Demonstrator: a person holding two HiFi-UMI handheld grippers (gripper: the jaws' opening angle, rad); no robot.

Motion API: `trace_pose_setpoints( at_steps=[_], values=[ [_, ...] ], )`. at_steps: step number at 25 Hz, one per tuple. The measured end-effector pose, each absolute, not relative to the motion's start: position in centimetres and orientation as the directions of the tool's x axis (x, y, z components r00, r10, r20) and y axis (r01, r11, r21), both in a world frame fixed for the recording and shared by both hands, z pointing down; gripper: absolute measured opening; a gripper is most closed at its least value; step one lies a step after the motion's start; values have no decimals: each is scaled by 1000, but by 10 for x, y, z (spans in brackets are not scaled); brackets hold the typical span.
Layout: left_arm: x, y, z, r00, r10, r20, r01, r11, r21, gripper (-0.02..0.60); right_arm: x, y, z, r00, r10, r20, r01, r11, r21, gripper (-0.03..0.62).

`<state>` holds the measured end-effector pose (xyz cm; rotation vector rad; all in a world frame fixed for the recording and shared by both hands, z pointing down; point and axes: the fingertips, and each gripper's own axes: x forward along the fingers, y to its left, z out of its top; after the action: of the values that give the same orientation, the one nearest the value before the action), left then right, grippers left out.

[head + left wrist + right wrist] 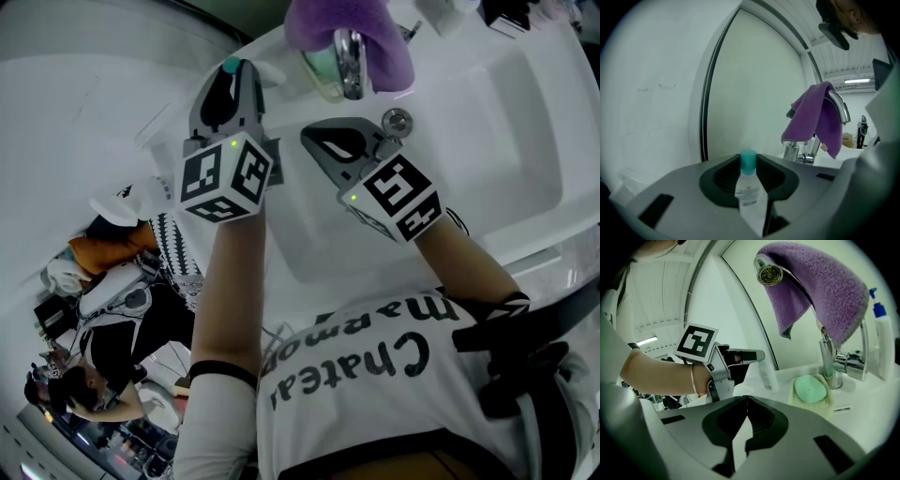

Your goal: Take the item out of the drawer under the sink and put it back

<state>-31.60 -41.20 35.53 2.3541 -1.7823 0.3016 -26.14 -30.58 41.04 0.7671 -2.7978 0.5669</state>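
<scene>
Left gripper [749, 157] clamps bottle [751, 194] over sink's left rim [289, 211]

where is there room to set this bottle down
Bare: the white counter strip between the pale soap dish and the left gripper, and the white basin around its metal drain. Crowded: the chrome tap, with purple towel, soap dish and white pump bottle.
</scene>
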Motion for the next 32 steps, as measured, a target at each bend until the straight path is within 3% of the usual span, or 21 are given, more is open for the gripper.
trace_pose_setpoints(
  at_steps=[14, 23, 28, 32],
  values=[
    [-323, -403, 364, 245, -913, 327, -969, -240, 54, 133, -248, -299, 406, -830, -476, 291, -552, 777, -304, 11],
    [-329, -385, 352, 257, -924, 284, -965, -230, 125, 133, -241, -284, 392, -796, -531, 291, -598, 763, -245, 11],
    [-333, -357, 334, 264, -933, 243, -962, -239, 130, 43, -239, -260, 376, -775, -567, 279, -626, 750, -213, 11],
    [-334, -320, 308, 287, -943, 169, -953, -264, 146, 11, -239, -235, 353, -773, -591, 231, -632, 746, -208, 11]
  ],
)
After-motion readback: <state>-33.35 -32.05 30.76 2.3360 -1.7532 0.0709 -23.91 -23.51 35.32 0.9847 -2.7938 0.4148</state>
